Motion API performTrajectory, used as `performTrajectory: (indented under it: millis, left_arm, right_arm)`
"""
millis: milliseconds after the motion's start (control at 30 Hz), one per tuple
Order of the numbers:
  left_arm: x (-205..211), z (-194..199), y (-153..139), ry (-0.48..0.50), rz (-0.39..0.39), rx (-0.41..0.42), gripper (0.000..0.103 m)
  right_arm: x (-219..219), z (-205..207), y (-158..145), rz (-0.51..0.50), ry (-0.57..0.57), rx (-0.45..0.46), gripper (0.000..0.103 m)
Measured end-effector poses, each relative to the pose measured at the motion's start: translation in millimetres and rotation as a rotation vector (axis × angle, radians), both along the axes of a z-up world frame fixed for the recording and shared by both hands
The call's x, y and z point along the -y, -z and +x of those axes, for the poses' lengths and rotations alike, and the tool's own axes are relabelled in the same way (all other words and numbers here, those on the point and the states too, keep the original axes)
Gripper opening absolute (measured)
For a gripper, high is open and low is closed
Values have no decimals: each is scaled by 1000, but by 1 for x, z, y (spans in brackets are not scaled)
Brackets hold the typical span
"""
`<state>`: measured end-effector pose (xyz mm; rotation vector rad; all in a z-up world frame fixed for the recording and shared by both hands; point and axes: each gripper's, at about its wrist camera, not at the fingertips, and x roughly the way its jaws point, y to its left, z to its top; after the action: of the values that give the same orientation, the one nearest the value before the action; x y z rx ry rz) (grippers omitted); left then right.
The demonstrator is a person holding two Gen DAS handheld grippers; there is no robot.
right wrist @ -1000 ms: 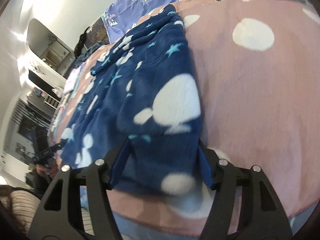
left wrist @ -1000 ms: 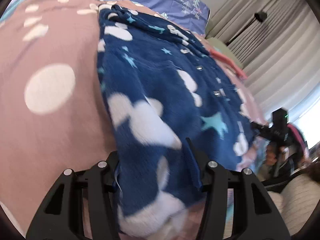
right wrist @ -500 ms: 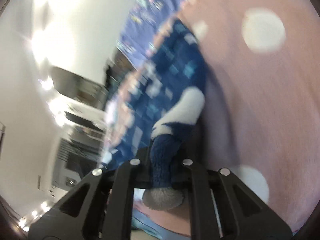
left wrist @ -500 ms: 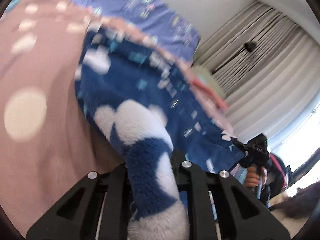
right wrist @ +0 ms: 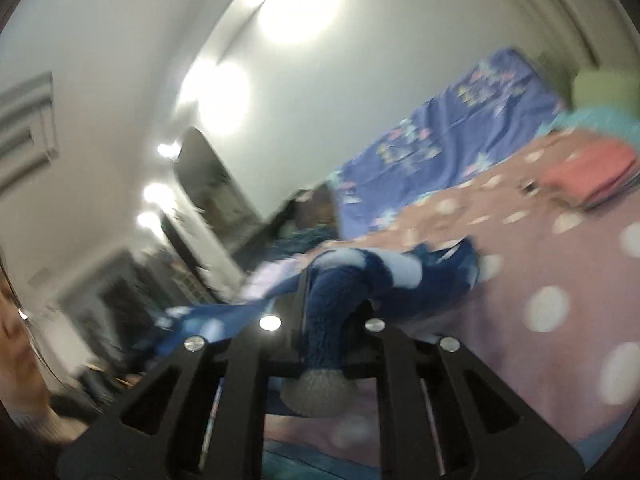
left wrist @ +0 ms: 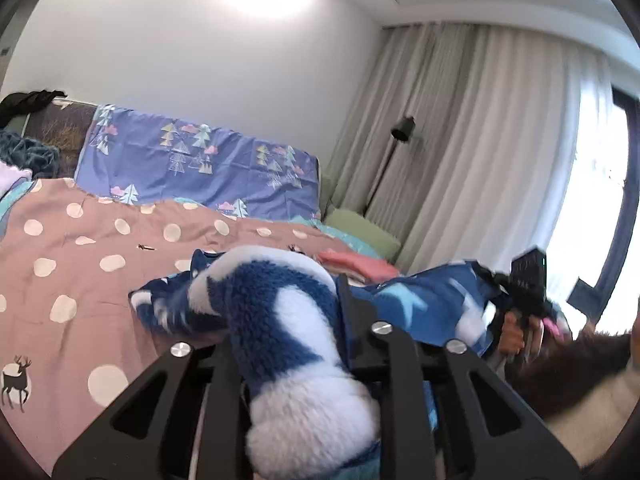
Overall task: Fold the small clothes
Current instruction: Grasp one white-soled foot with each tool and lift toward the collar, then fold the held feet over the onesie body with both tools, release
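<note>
1. The blue fleece garment [left wrist: 280, 320], with white patches and light stars, is lifted above the bed; it hangs stretched between my two grippers, and its far edge lies near the pink dotted bedcover [left wrist: 80, 248].
2. My left gripper [left wrist: 288, 344] is clenched on a thick bunch of the fleece, which bulges out between the fingers toward the camera.
3. My right gripper [right wrist: 324, 320] is also closed on a fold of the same garment [right wrist: 332, 304]; in the left wrist view I see this gripper [left wrist: 528, 292] at the other end of the cloth.
4. On the bedcover, behind the garment, lies a folded pink cloth [left wrist: 356, 264], and beside it a green pillow [left wrist: 360, 232].
5. A purple sheet with trees [left wrist: 200, 168] stands at the head of the bed.
6. A black floor lamp [left wrist: 400, 136] stands before the grey curtains [left wrist: 480, 160].
7. The right wrist view is blurred, so small details there I cannot tell.
</note>
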<state>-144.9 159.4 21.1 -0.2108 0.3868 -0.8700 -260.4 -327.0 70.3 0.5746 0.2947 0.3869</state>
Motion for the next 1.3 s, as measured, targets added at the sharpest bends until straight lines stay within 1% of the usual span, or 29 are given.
performTrajectory:
  millis: [33,67,100,167,233,267,333,367,433,500,567,633,667,700,767,800,833,867,900,933,1033,1067,1100,1133,1167,1200,1233,1267,1300]
  left_arm:
    - [3,-3,7,9,16,-24,22]
    - [9,0,19,15,42,-71,22]
    - [13,6,32,23,59,-123,22]
    - [20,27,66,20,52,-237,22]
    - [21,54,94,-16,30,-348,22]
    - [19,63,100,-34,20,-371,22]
    - [14,80,107,-54,-10,-387,22]
    - [12,92,106,-67,-25,-392,22]
    - [11,109,99,-82,-26,-382,22]
    - [16,135,87,-108,-6,-360,22]
    - [19,159,79,-115,-13,-365,22]
    - [22,190,76,-120,-22,-369,24]
    - [24,213,81,-135,-21,-380,28]
    - [26,238,93,-152,-28,-406,30]
    - [30,274,126,-200,-24,-491,30]
    - [32,291,149,-226,-8,-562,30]
    - [34,303,172,-246,13,-635,30]
    - [35,311,195,-262,20,-695,30]
    - [33,312,206,-257,-12,-695,30]
    - [30,311,207,-249,-46,-674,30]
    - [24,308,201,-229,-70,-674,32]
    - [24,307,197,-229,-64,-681,36]
    - [23,305,194,-226,-62,-688,44]
    - [22,300,189,-225,-69,-689,50]
    - [22,296,185,-225,-73,-681,59]
    - [22,291,181,-222,-73,-665,60]
    - [23,286,178,-213,-67,-652,60]
    - [22,280,180,-202,-64,-652,60]
    - [24,277,180,-184,-63,-657,48]
  right_arm:
    - [-1,-3,6,-11,20,-40,12]
    - [-2,-2,13,-14,29,-75,13]
    - [-3,7,29,-6,36,-144,13]
    - [-3,23,56,32,26,-211,13]
    - [-4,45,82,71,22,-280,13]
    - [-7,57,91,62,31,-301,13]
    - [-14,77,94,2,58,-300,13]
    - [-18,87,91,-43,77,-282,13]
    - [-20,110,80,-96,102,-238,13]
    - [-16,137,73,-108,101,-219,13]
    - [-12,172,65,-95,97,-219,13]
    - [-9,214,67,-99,114,-247,13]
    - [-7,229,72,-97,125,-270,13]
    - [-2,249,83,-86,143,-308,13]
    - [7,287,118,-51,171,-409,13]
    - [11,303,138,-30,172,-471,14]
    - [13,317,166,-2,166,-554,14]
    - [15,321,180,17,162,-583,15]
    - [15,318,188,30,159,-584,14]
    - [16,316,194,33,157,-571,14]
    - [21,308,191,36,124,-539,16]
    - [22,307,189,35,118,-537,20]
    - [22,307,188,32,112,-537,24]
    - [21,306,185,27,105,-533,27]
    - [20,303,182,28,94,-528,36]
    - [18,301,180,33,79,-525,39]
    - [14,301,179,33,50,-526,39]
    - [11,298,177,28,33,-532,36]
    - [7,299,177,23,12,-540,18]
